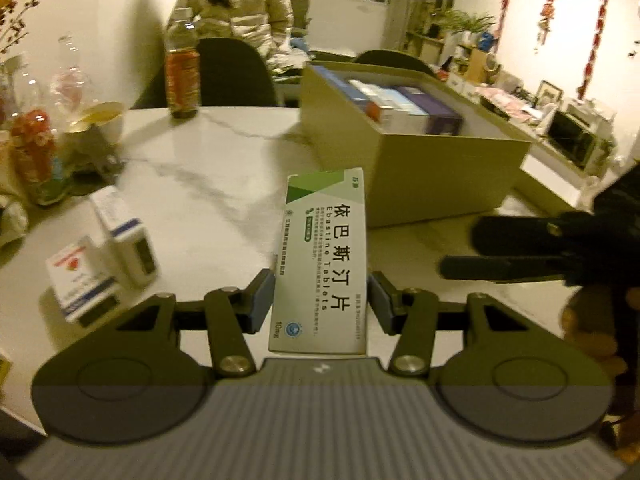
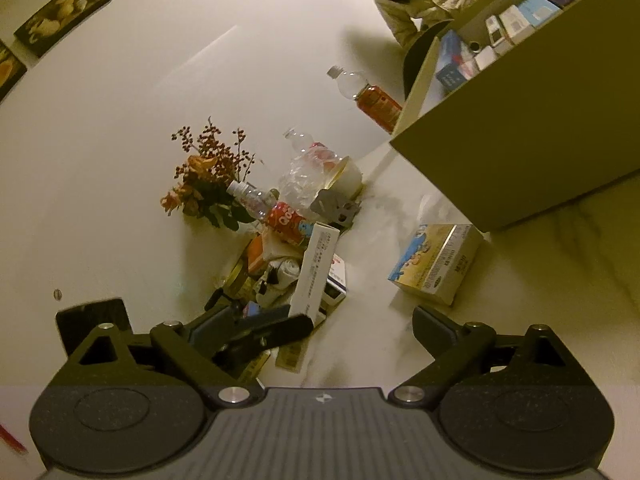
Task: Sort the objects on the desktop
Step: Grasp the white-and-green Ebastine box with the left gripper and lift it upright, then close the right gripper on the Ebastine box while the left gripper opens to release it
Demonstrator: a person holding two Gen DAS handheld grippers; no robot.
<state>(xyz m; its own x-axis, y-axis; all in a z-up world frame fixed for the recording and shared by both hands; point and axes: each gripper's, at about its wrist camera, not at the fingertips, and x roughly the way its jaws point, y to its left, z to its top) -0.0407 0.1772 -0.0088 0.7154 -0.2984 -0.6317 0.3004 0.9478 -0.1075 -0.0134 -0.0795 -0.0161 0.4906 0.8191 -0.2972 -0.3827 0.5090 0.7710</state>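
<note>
My left gripper (image 1: pixel 320 294) is shut on a green-and-white Ebastine tablet box (image 1: pixel 324 260), which stands upright between the blue pads above the marble table (image 1: pixel 208 184). Just beyond it is an open cardboard box (image 1: pixel 420 168) that holds several medicine boxes. My right gripper (image 1: pixel 460 252) reaches in from the right edge, apart from the held box. In the right wrist view that gripper (image 2: pixel 340 328) is open with nothing between its fingers. A long white box (image 2: pixel 316 268) rises behind its left finger, with dark fingers at its base. A blue-and-yellow box (image 2: pixel 436 264) lies on the table ahead.
Two small white boxes (image 1: pixel 100 256) stand at the left. Bottles, a bowl (image 1: pixel 100 120) and clutter crowd the left edge, and a tea bottle (image 1: pixel 182 68) stands at the far side. A person in a pale jacket (image 1: pixel 236 4) stands behind a dark chair (image 1: pixel 232 72).
</note>
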